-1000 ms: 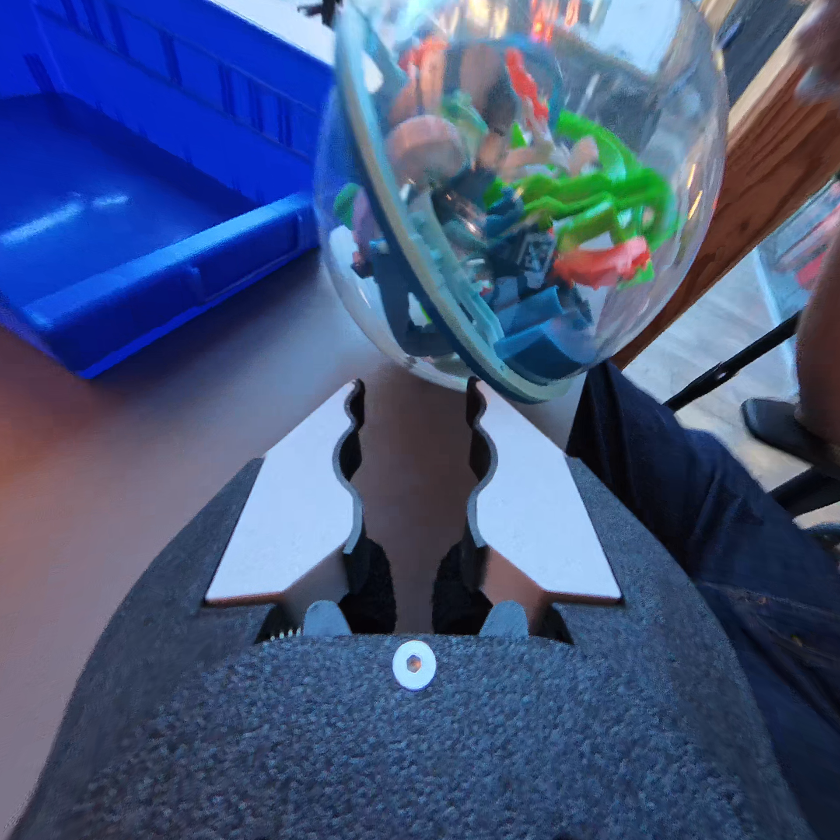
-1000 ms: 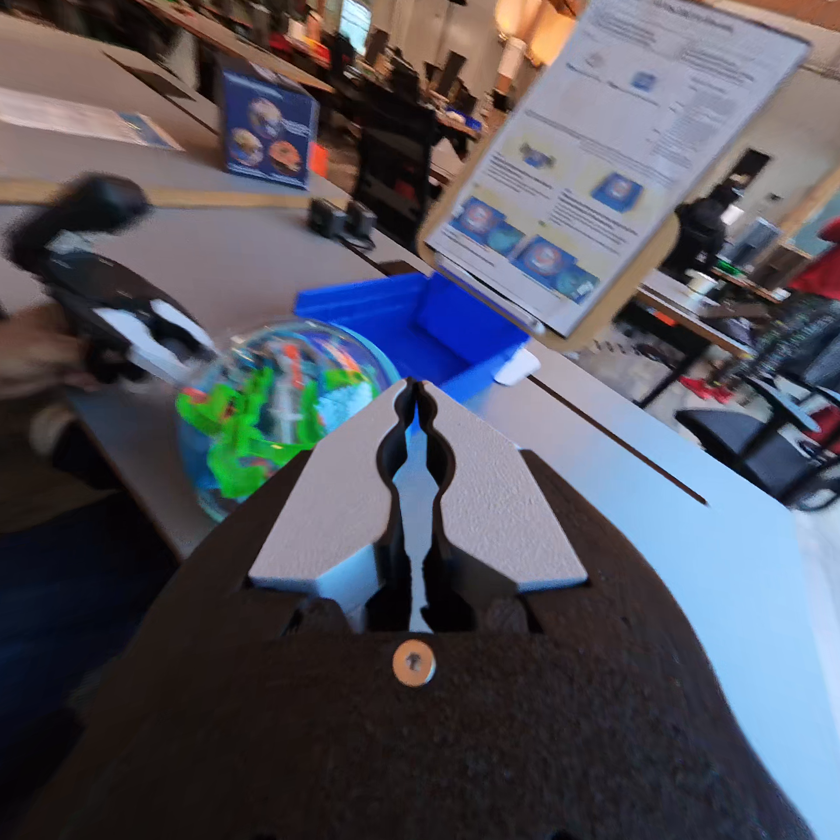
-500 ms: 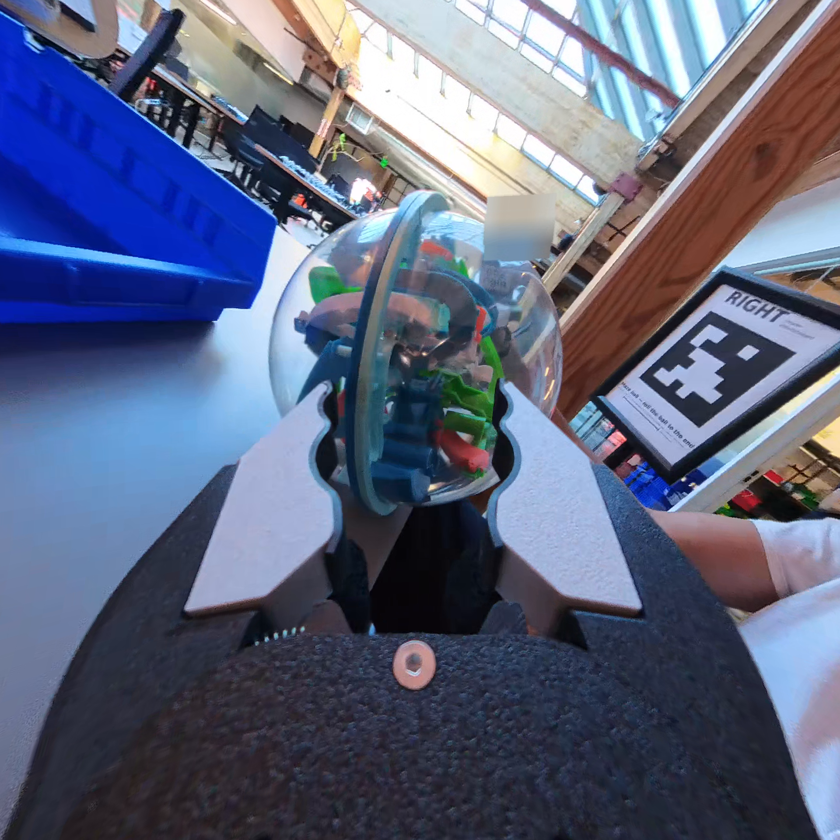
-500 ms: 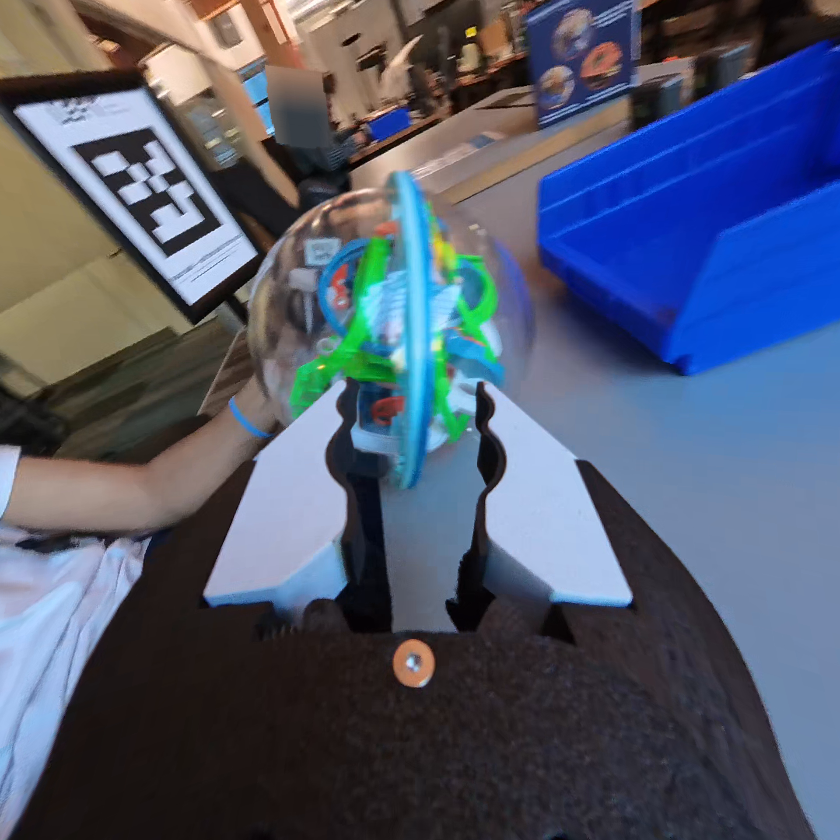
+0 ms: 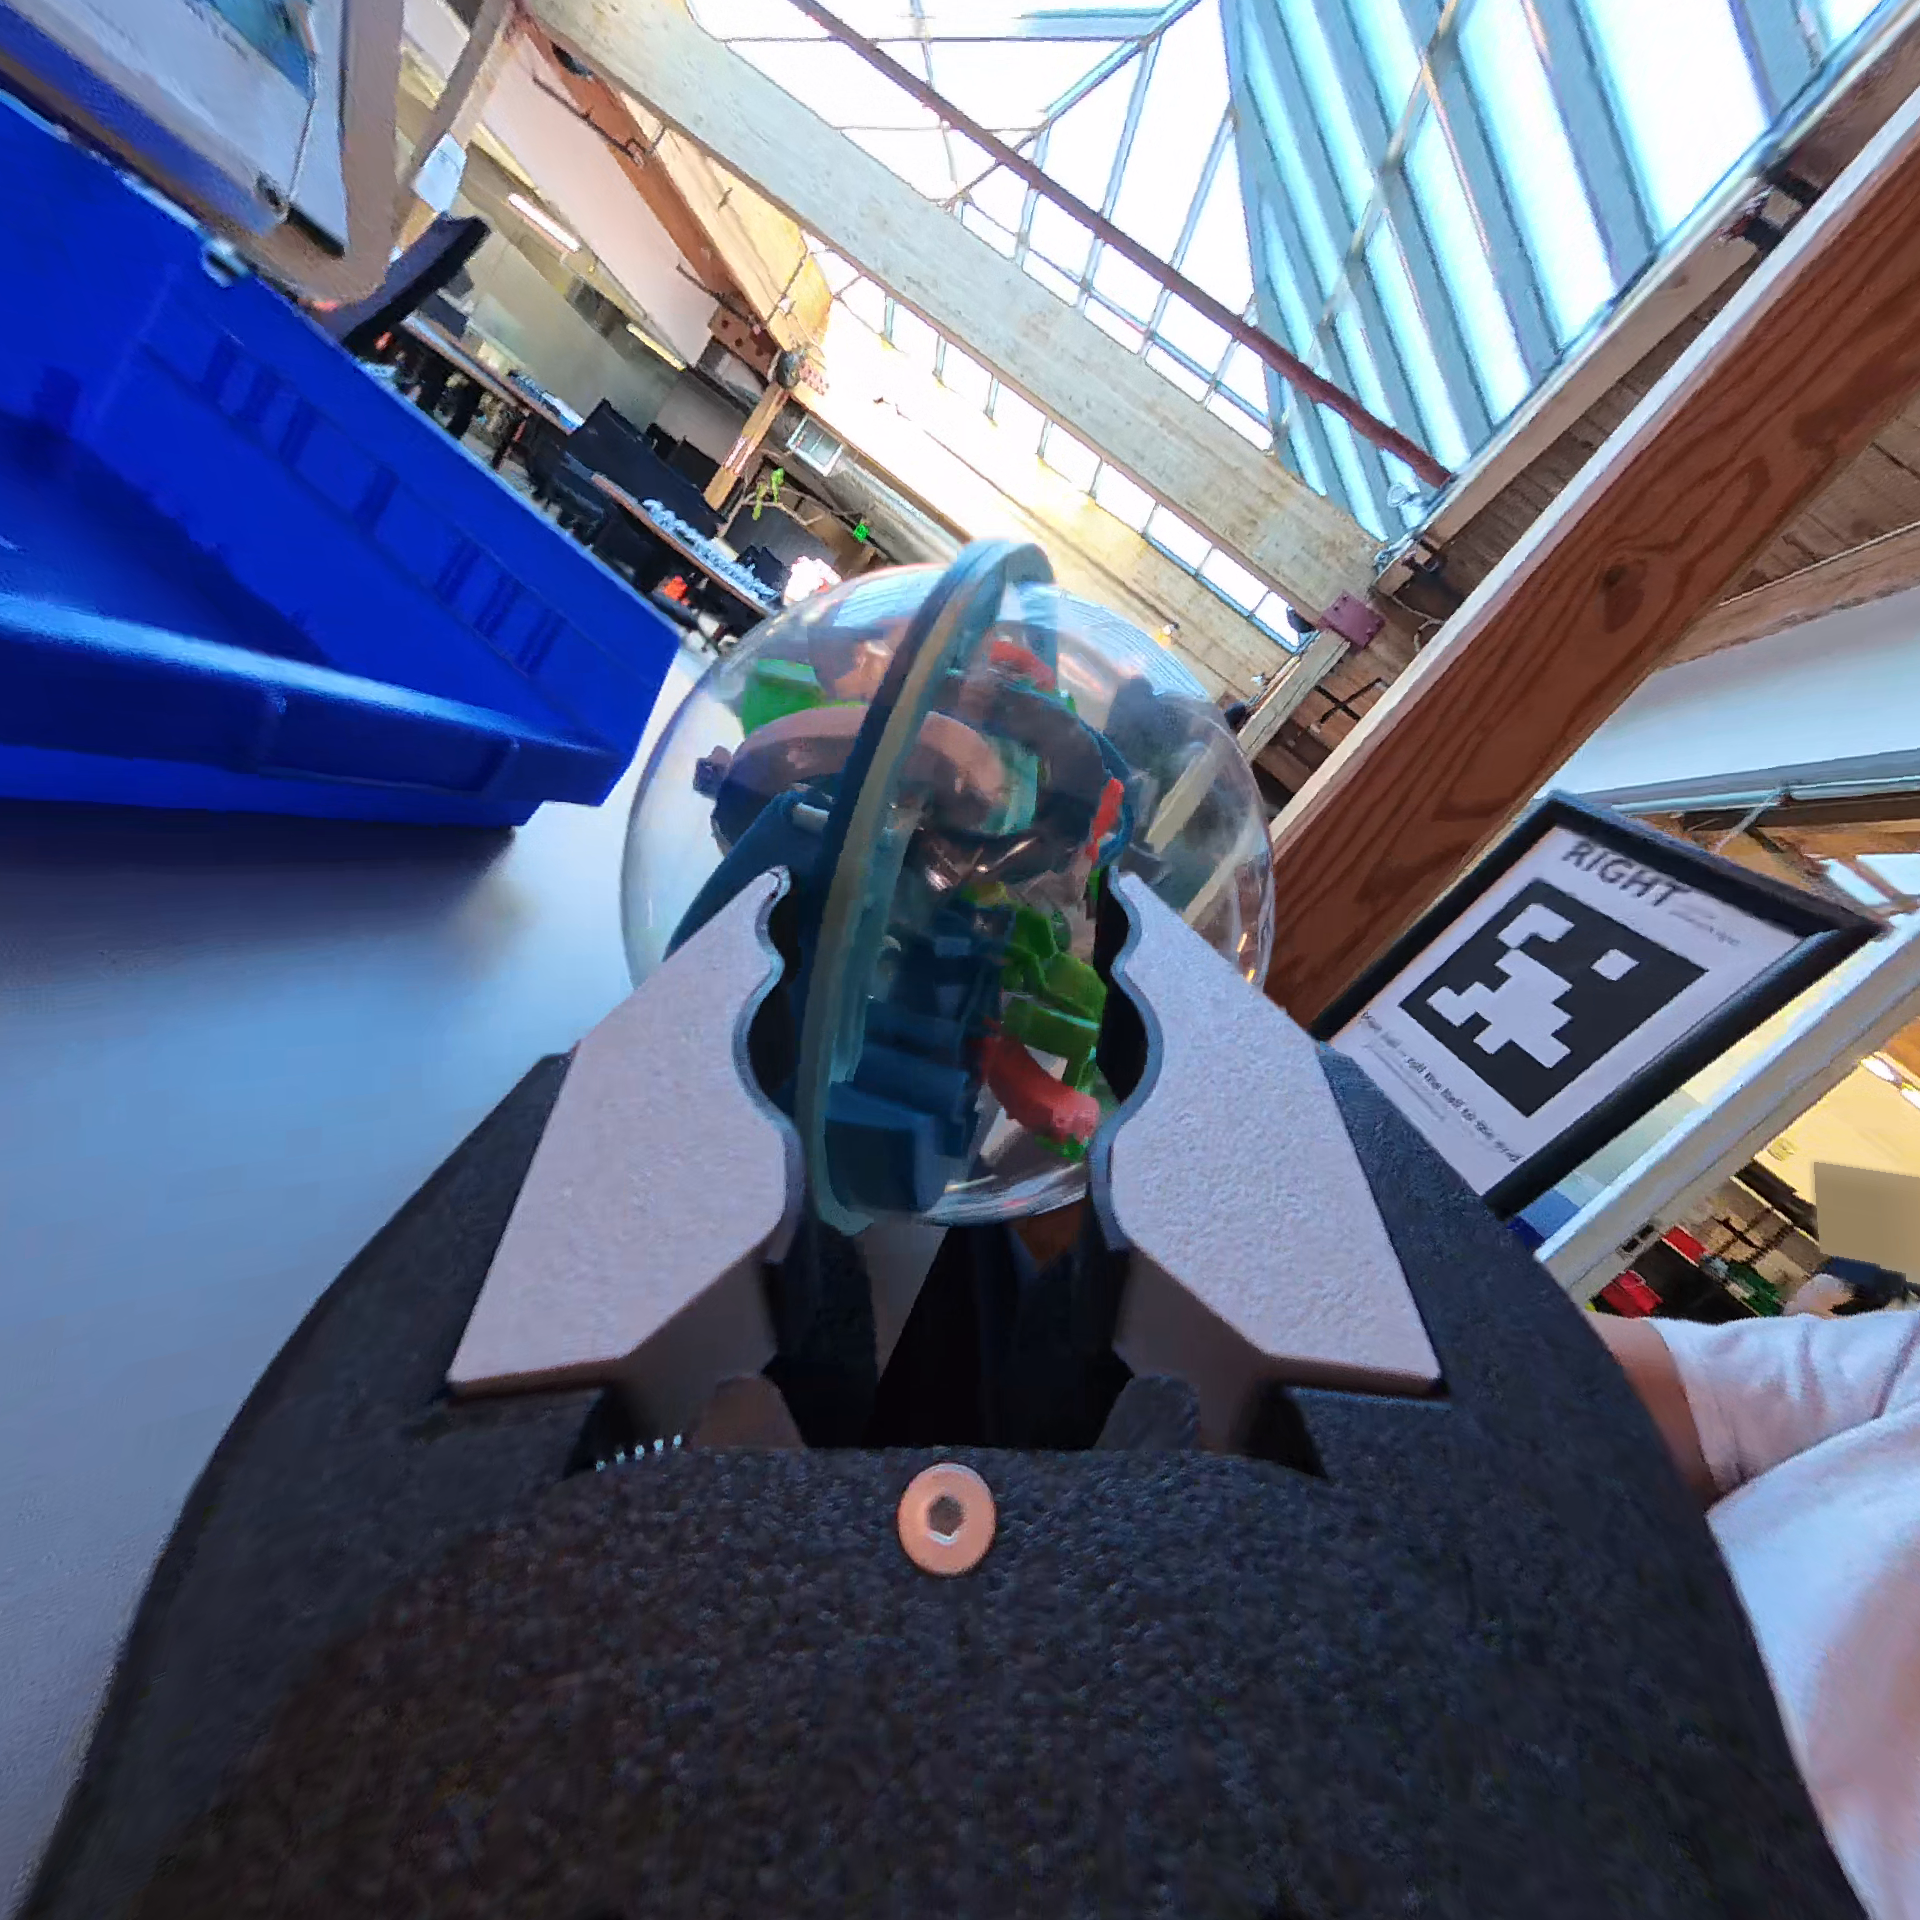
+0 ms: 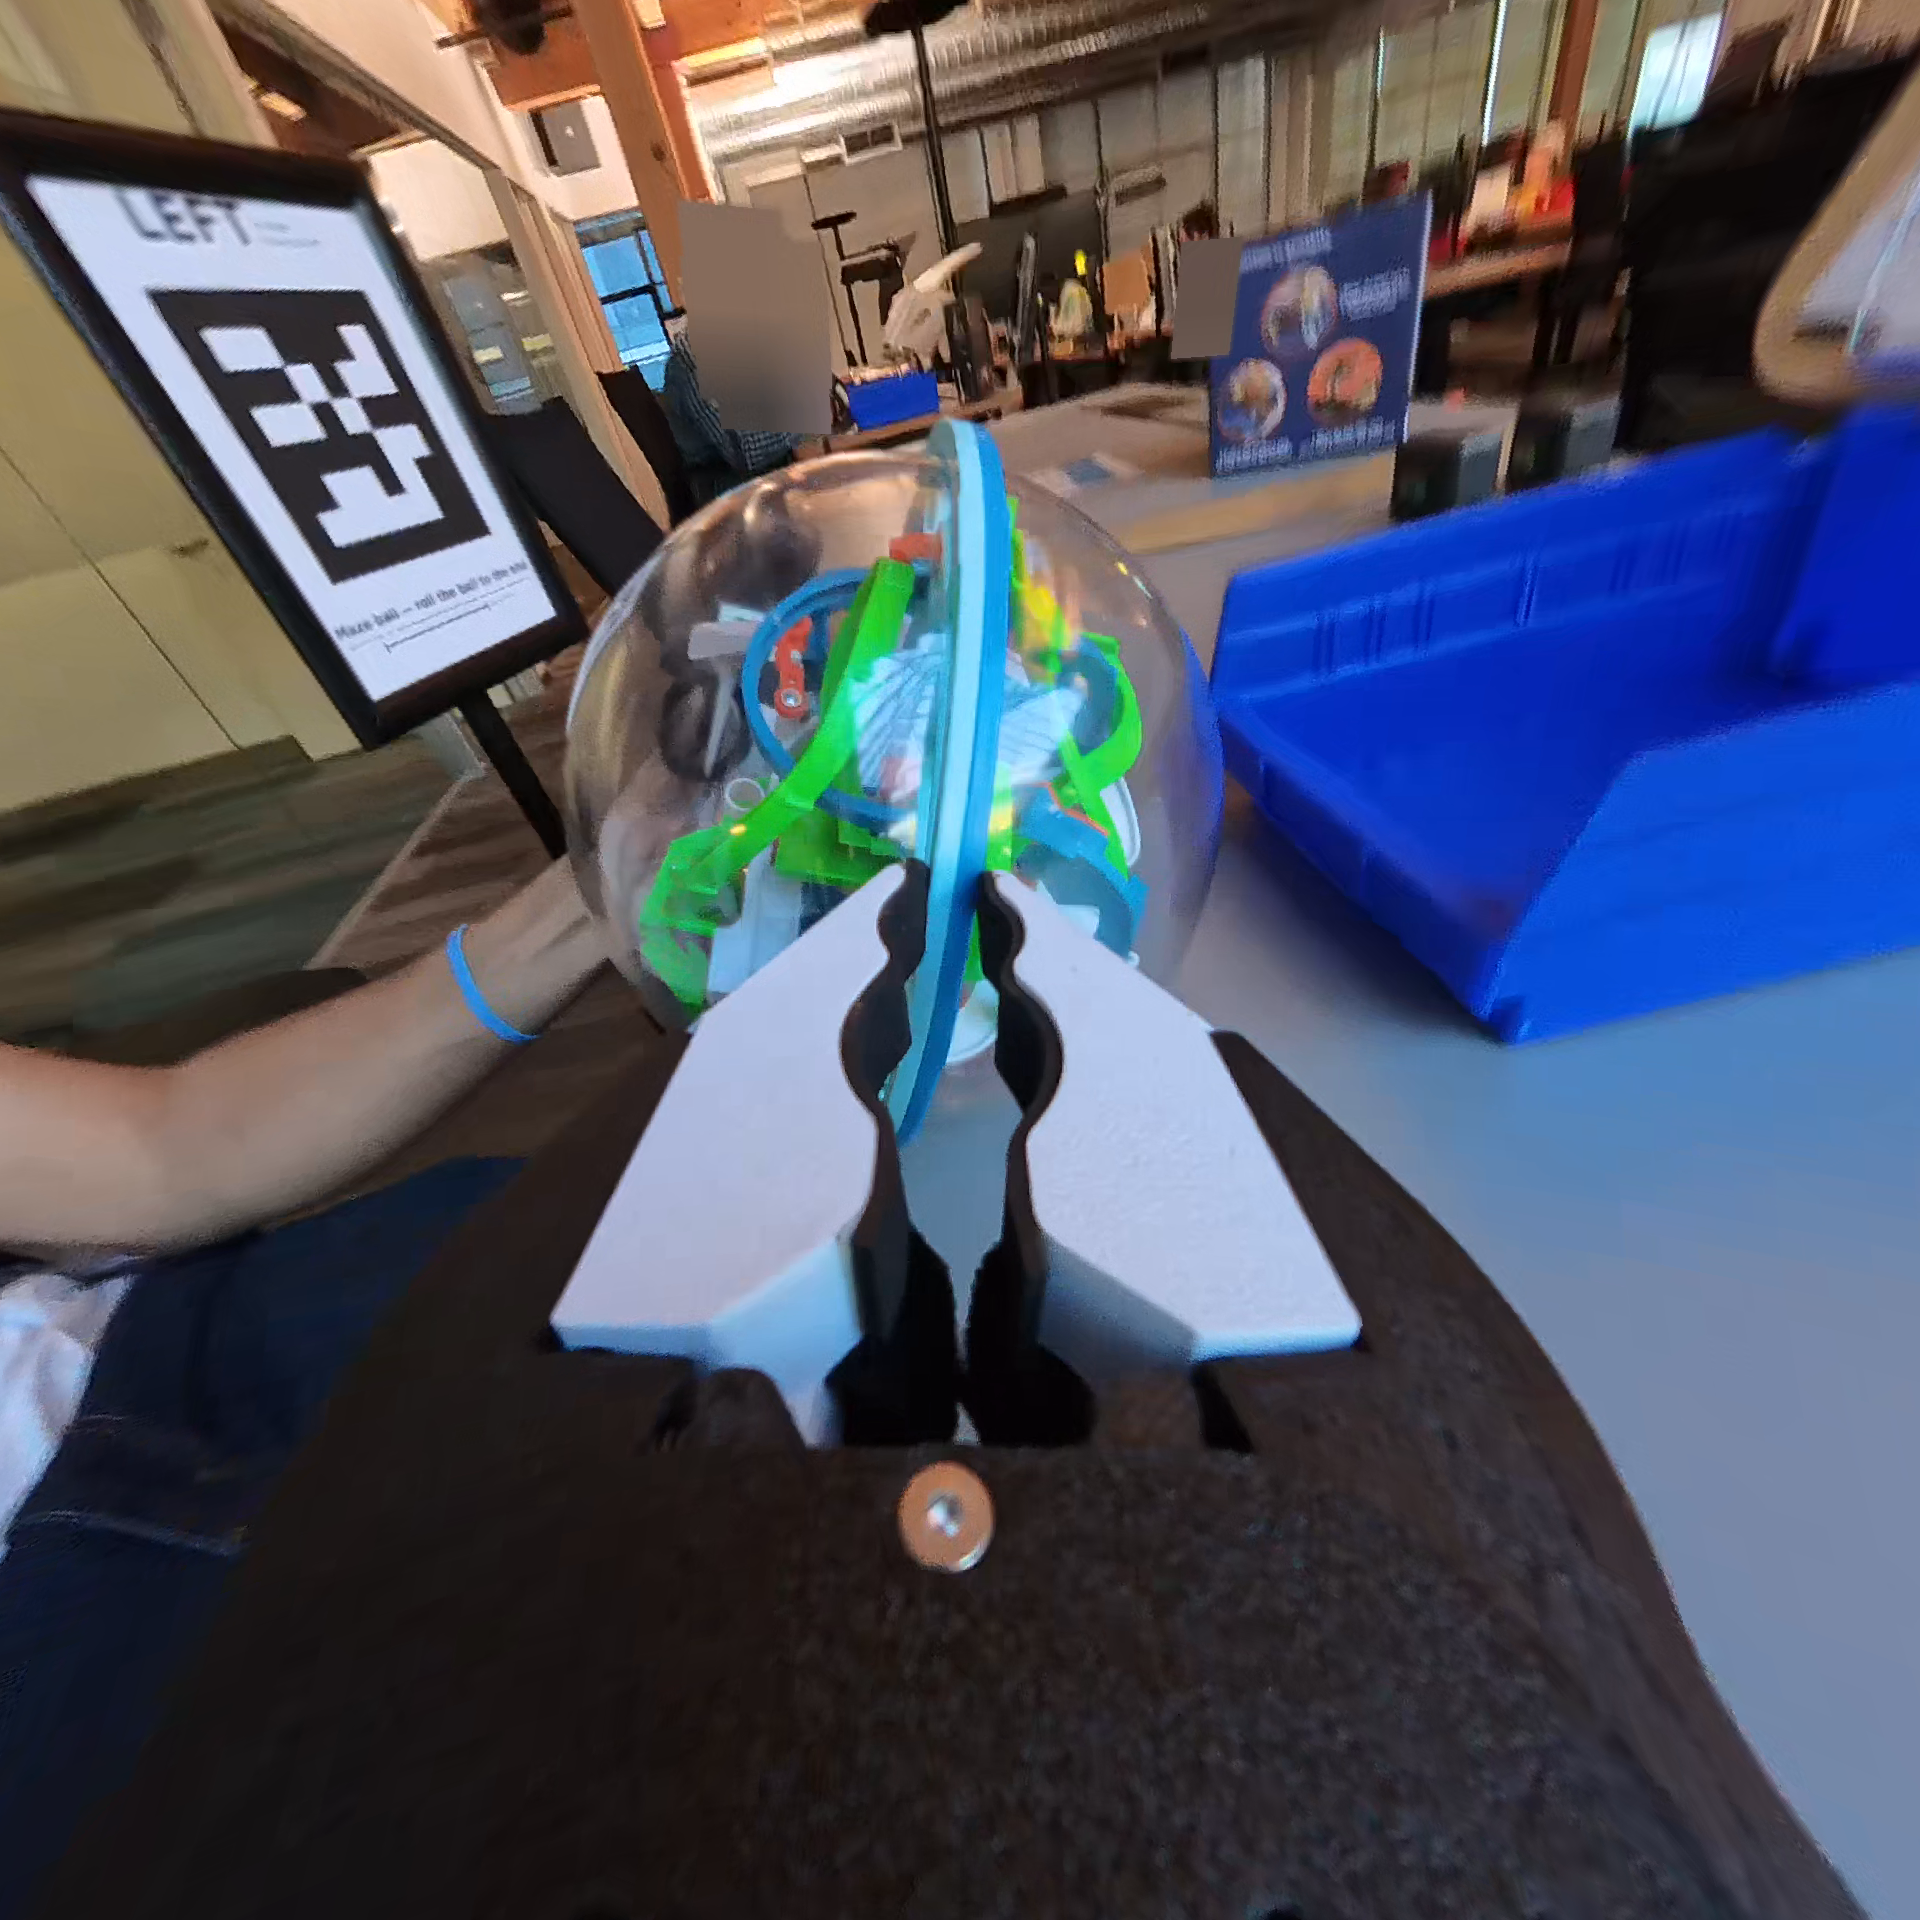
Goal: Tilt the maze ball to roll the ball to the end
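The maze ball [image 5: 935, 790] is a clear sphere with green, blue and red tracks inside and a blue rim ring around it. In the left wrist view my left gripper [image 5: 948, 904] has its fingers wide apart, pressed on either side of the sphere's lower part. In the right wrist view the maze ball [image 6: 831, 727] stands in front of my right gripper [image 6: 948, 883], whose fingers are nearly together, pinching the blue rim ring [image 6: 961, 727]. I cannot make out the small ball among the tracks.
A blue plastic bin [image 5: 260, 623] sits on the grey table [image 5: 208, 1091], close to the sphere; it also shows in the right wrist view [image 6: 1558, 748]. Framed marker signs [image 5: 1558, 987] [image 6: 312, 416] stand past the table edge. A person's forearm [image 6: 312, 1039] reaches toward the ball.
Both grippers swung round to face the ball. The right gripper opened, moved in and closed on the rim ring. The left gripper widened, then closed slightly around the sphere.
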`<state>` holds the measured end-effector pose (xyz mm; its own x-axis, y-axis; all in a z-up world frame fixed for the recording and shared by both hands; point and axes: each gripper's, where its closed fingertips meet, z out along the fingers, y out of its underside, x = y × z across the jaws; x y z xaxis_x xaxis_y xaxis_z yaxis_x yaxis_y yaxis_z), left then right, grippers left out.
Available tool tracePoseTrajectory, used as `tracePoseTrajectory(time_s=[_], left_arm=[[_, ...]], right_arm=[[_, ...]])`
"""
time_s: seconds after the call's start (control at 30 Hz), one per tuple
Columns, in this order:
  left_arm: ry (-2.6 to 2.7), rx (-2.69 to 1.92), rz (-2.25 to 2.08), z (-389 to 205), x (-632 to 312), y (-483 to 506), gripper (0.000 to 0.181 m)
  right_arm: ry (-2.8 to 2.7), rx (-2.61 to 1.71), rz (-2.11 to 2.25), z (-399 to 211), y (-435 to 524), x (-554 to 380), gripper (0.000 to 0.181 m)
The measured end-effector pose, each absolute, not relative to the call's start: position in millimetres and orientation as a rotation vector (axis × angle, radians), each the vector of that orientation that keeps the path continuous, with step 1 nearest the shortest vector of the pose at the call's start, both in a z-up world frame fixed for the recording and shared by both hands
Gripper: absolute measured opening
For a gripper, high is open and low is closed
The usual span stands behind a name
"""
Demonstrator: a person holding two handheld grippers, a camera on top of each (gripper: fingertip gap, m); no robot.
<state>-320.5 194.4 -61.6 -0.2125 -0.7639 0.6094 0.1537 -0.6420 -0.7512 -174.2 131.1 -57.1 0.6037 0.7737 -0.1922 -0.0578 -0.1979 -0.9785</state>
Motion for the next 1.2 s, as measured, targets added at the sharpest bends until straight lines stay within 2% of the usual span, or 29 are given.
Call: tracePoseTrajectory(time_s=[0.13, 0.2, 0.53, 0.77, 0.93, 1.07, 1.2], left_arm=[[0.754, -1.285, -1.973, -22, -331, 203, 0.038], [0.774, -1.218, -1.941, 3, -334, 207, 0.022], [0.928, -1.067, -1.812, 104, -332, 192, 0.018], [0.955, -1.136, -1.792, 101, -323, 193, 0.018], [0.884, -1.223, -1.804, 90, -316, 202, 0.016], [0.889, -1.357, -1.761, 60, -298, 209, 0.008], [0.855, -1.478, -1.765, 20, -283, 218, 0.006]], right_arm=[[-0.804, -1.41, 0.517, -18, 119, -191, 0.008], [-0.893, -1.344, 0.313, -5, 114, -200, 0.008], [-0.892, -1.158, -0.136, 66, 91, -208, 0.009], [-0.871, -1.159, -0.192, 71, 89, -199, 0.01], [-0.831, -1.173, -0.009, 79, 78, -207, 0.009], [-0.76, -1.149, 0.205, 93, 70, -215, 0.009], [-0.715, -1.275, 0.286, 75, 85, -202, 0.009]])
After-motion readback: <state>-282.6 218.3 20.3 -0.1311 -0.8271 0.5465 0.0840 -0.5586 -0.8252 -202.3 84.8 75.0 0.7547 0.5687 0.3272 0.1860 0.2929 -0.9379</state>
